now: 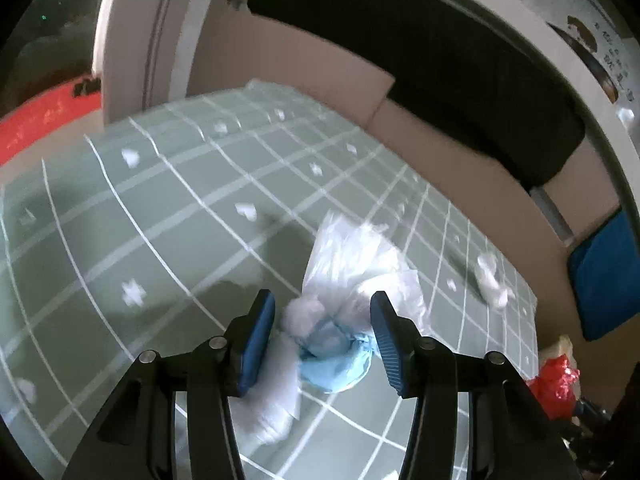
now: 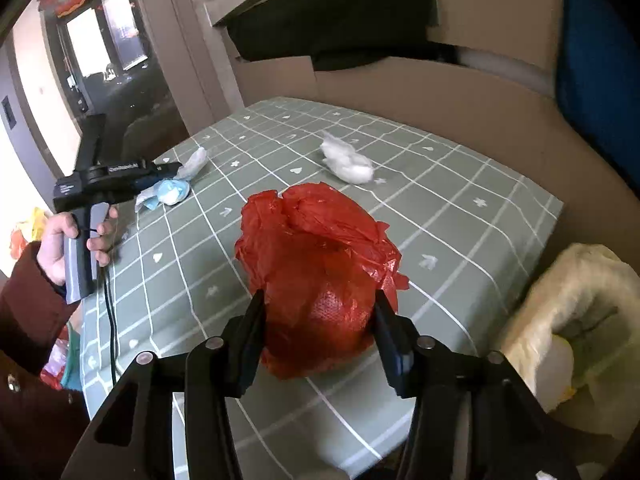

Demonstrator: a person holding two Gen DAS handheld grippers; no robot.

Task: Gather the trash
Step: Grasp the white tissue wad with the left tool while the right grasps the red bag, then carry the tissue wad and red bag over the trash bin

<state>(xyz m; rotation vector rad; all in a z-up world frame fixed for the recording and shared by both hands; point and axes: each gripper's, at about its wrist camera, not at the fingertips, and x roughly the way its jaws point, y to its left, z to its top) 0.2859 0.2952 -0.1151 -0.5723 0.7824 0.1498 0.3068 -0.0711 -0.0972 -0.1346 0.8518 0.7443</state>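
A green checked table [image 1: 140,220] carries the trash. My left gripper [image 1: 322,312] is open, its blue pads on either side of a pile of crumpled clear plastic [image 1: 356,260], a white wad [image 1: 304,316] and a light blue mask [image 1: 332,356]. A second white wad [image 1: 490,278] lies at the right. In the right wrist view my right gripper [image 2: 318,304] is shut on a red plastic bag [image 2: 320,264] whose mouth stands open above the table [image 2: 460,216]. The left gripper [image 2: 160,174] shows at the far left over the blue mask [image 2: 172,192]. The white wad [image 2: 348,160] lies behind the bag.
Cardboard boxes [image 2: 400,92] wall the table's far side, with black cloth above them. A blue cushion [image 1: 608,276] and a cream bag [image 2: 568,320] sit to the right of the table. The red bag also shows at the table's right edge [image 1: 554,380].
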